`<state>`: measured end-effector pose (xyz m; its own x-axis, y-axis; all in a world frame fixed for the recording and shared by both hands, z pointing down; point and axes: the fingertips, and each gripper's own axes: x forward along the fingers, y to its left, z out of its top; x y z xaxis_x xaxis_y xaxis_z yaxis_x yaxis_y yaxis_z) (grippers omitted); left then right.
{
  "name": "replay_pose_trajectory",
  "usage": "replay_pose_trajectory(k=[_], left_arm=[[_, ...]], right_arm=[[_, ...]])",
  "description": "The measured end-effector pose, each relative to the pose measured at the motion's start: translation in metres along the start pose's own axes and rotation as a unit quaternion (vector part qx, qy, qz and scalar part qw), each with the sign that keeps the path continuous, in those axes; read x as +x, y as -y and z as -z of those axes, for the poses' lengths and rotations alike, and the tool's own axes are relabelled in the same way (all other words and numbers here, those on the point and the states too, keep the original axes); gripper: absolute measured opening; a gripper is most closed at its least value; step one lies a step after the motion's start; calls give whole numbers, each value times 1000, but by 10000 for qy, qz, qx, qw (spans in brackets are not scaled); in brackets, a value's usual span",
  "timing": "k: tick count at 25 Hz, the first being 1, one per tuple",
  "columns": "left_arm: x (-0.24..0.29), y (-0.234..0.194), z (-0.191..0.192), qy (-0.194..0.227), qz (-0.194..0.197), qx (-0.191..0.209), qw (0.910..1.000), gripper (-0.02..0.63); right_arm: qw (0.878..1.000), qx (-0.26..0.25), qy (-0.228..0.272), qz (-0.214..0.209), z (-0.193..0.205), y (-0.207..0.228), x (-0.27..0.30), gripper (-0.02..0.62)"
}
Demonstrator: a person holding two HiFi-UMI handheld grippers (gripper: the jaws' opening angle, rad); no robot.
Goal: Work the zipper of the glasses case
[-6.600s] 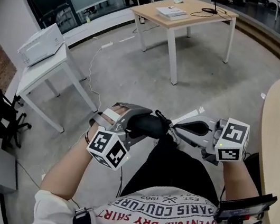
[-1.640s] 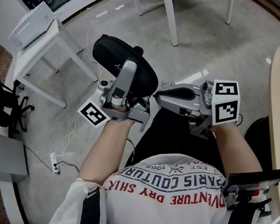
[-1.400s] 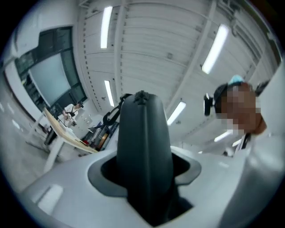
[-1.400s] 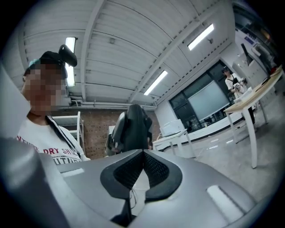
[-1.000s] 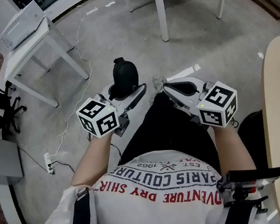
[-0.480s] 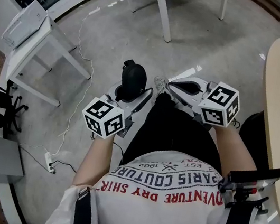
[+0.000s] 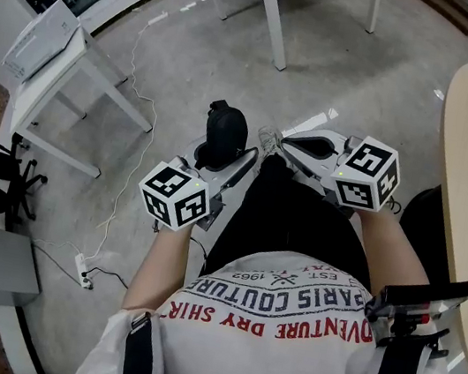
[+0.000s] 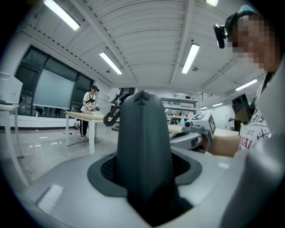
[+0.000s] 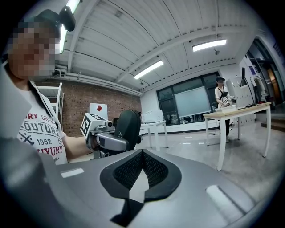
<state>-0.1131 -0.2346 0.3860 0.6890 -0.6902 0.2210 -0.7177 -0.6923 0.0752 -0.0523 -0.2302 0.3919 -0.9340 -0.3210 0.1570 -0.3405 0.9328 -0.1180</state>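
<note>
One loose grip could spoil this. The left gripper (image 7: 223, 159) pinches the glasses case (image 8: 144, 147) by its lower end only, so most of the case stands free above the jaws. A sideways tug on the zipper could, I'd judge, twist the case round or drag it out. Those jaws are clamped on the case, which stands upright between them. The right gripper (image 9: 141, 154) has its jaws pressed together on nothing, its tips near the case but apart from it; closed like that, it can't take the zipper without opening first. A dark loop (image 8: 111, 118) by the case's top is probably the pull. Both grippers hang over the person's lap (image 7: 286, 222), above the grey floor (image 7: 192, 67).
</note>
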Motion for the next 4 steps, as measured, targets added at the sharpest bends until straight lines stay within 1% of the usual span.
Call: replay_pose_trajectory(k=[4], left_arm=[[1, 1, -2, -12, 22, -27, 10000, 255]], right_arm=[[10000, 23, -50, -22, 1, 0, 0, 0]])
